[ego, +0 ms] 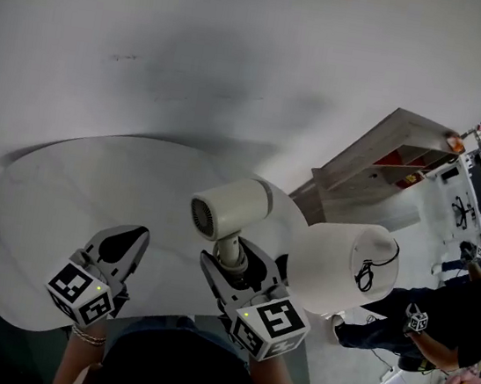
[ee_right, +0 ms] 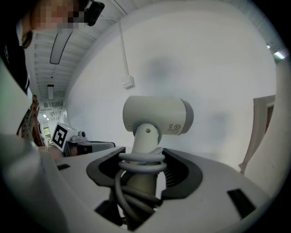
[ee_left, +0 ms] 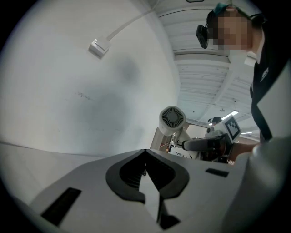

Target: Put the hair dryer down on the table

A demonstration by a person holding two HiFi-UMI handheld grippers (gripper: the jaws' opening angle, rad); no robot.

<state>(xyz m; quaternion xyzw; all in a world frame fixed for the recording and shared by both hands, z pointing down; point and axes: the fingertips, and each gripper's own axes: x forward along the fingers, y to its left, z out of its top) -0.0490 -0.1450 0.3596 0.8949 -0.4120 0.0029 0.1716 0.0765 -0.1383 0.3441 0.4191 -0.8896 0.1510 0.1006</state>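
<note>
Head view, centre: the right gripper (ego: 232, 264) has its jaws clamped on the cord-wrapped handle of the hair dryer (ego: 229, 210), held over the round white surface (ego: 62, 197). Lower it gently until the barrel rests flat, then release. The left gripper (ego: 122, 245), at lower left, has its jaws together and empty.

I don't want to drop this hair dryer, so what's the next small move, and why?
Probably lower the right gripper toward the bare part of the table in front of it, jaws kept closed. It clamps the hair dryer by the handle, with the cord coiled round it. The dryer seems to hang above the tabletop near its edge, not resting on it.
</note>
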